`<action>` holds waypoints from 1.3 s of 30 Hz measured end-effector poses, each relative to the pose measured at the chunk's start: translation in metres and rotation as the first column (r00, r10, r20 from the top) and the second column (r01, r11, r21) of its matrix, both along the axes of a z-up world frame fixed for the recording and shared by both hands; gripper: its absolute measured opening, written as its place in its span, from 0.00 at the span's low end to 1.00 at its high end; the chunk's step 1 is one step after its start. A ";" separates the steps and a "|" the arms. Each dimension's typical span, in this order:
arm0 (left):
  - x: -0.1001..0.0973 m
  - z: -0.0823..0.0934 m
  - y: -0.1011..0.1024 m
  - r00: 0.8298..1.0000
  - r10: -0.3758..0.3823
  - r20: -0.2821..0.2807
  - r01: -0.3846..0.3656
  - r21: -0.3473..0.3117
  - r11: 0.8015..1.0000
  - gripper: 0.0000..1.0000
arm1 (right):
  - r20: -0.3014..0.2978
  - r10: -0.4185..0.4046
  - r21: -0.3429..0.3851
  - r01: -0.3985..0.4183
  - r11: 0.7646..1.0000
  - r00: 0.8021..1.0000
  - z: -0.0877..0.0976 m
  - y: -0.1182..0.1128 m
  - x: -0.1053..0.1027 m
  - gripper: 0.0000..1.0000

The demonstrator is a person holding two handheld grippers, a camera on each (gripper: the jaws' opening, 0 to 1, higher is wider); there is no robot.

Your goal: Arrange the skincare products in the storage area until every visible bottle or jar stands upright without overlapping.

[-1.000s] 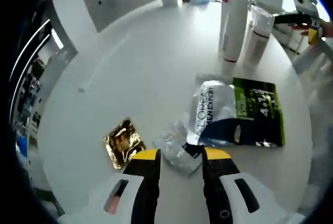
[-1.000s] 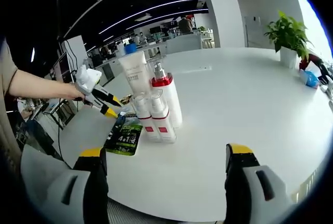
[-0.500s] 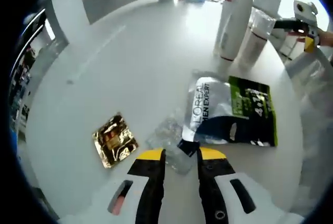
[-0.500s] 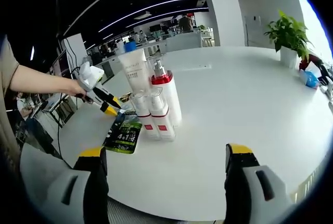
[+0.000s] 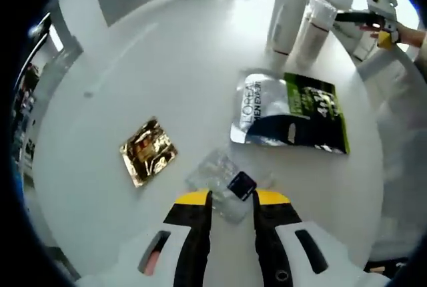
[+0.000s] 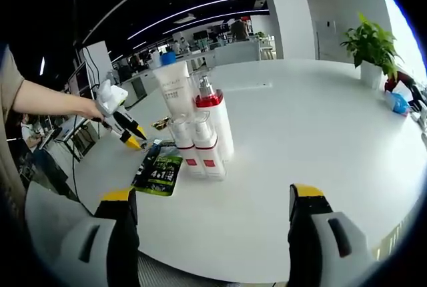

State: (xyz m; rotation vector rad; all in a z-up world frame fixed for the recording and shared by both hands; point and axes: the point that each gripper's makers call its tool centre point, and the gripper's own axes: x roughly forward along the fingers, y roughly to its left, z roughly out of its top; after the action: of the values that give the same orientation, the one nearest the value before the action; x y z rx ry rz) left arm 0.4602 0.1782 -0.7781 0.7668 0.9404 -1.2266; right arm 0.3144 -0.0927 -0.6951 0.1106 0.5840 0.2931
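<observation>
Skincare bottles [image 6: 203, 137] stand upright in a tight cluster ahead of my right gripper [image 6: 213, 207], slightly to its left, on the white table [image 6: 313, 133]. My right jaws are spread wide, grasping nothing.

In the left gripper view I find what lies flat: a clear sachet [image 5: 220, 181] with a dark square sits between the yellow tips of my left gripper [image 5: 232, 199], whose jaws are nearly closed on it. A gold foil sachet [image 5: 148, 151] lies ahead to the left, a green and silver pouch [image 5: 290, 110] ahead to the right, the bottles beyond it.

From the right gripper view, the pouch lies just left of the bottles, with my left gripper near its far end. A potted plant [image 6: 370, 50] stands far right.
</observation>
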 end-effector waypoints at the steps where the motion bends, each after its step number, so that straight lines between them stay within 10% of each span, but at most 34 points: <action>1: -0.003 0.000 0.002 1.000 -0.017 -0.004 0.017 0.009 1.000 0.22 | 0.000 0.000 0.000 0.000 1.000 1.000 0.000 0.000 0.000 0.94; 12: -0.019 -0.001 0.011 0.997 -0.080 -0.018 0.081 0.040 0.996 0.23 | 0.000 0.003 -0.003 -0.003 1.000 1.000 0.000 0.000 0.000 0.94; 24: -0.014 0.015 0.001 0.982 0.186 0.034 -0.182 -0.088 0.979 0.40 | 0.004 0.011 -0.009 -0.011 1.000 1.000 0.001 0.002 0.000 0.94; 33: -0.012 0.009 0.009 0.891 0.453 0.016 -0.452 -0.042 0.891 0.68 | 0.005 0.018 -0.013 -0.017 1.000 1.000 0.001 0.003 -0.001 0.94; 39: -0.015 0.006 0.009 0.816 0.578 -0.017 -0.578 -0.040 0.815 0.66 | 0.004 0.020 -0.014 -0.020 1.000 1.000 0.001 0.003 -0.001 0.94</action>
State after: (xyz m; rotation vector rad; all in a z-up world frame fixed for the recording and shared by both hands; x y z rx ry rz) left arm 0.4457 0.1867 -0.7716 0.3892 1.0469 -0.7039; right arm 0.3135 -0.0894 -0.6943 0.0909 0.5828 0.3082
